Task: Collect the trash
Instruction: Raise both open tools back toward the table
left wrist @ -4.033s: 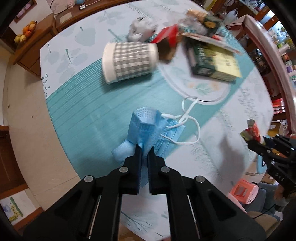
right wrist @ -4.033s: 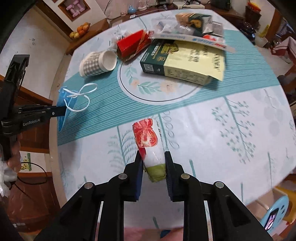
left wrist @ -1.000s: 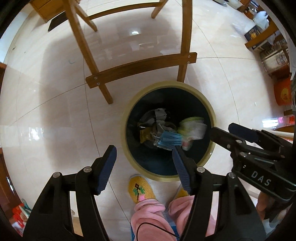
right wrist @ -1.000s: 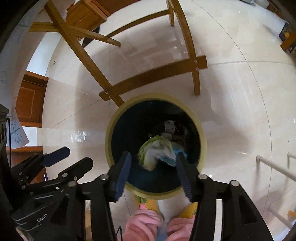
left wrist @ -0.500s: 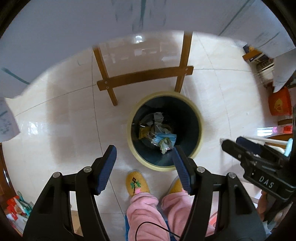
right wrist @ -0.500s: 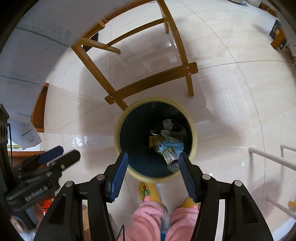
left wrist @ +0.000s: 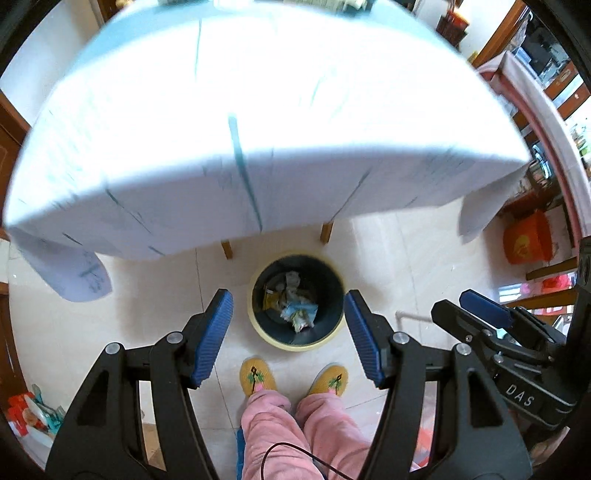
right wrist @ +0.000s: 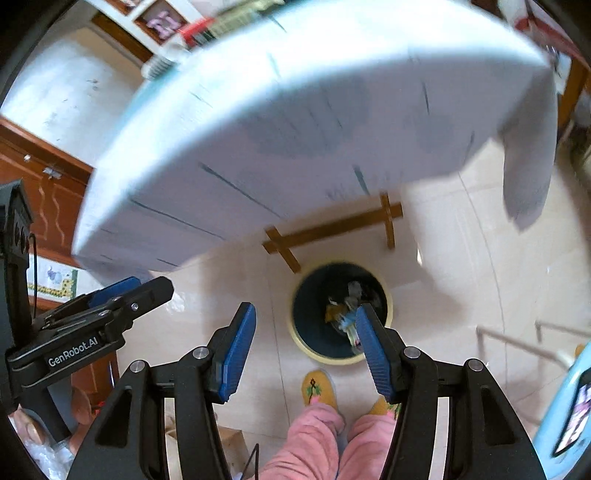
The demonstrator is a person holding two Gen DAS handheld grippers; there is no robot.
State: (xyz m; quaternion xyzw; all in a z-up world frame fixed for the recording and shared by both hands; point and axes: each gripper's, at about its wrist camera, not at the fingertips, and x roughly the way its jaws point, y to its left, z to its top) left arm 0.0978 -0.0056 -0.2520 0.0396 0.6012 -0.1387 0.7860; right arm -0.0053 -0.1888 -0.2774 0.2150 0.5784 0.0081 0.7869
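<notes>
A round bin with a dark inside and a pale yellow rim [left wrist: 295,347] stands on the tiled floor under the table's edge. In it lie a blue mask and crumpled wrappers [left wrist: 297,310]. My left gripper [left wrist: 288,326] hangs high above the bin, open, with nothing between its blue pads. The right gripper [right wrist: 306,343] is level with it, also open and empty, and the bin [right wrist: 332,360] with its trash [right wrist: 345,314] shows past its right finger. Each gripper appears in the other's view: the right one [left wrist: 480,317], the left one [right wrist: 122,295].
The table's white and teal cloth [left wrist: 258,129] fills the upper half of both views, blurred; boxes on top [right wrist: 221,18] just show. Wooden table legs and crossbar [right wrist: 332,225] stand behind the bin. A person's yellow slippers [left wrist: 256,376] and pink trousers are below. An orange bucket [left wrist: 528,240] sits right.
Both grippers have risen from just above the bin to about table height. The mask and the wrapper, held four seconds ago, now lie in the bin. The jaws stay as wide.
</notes>
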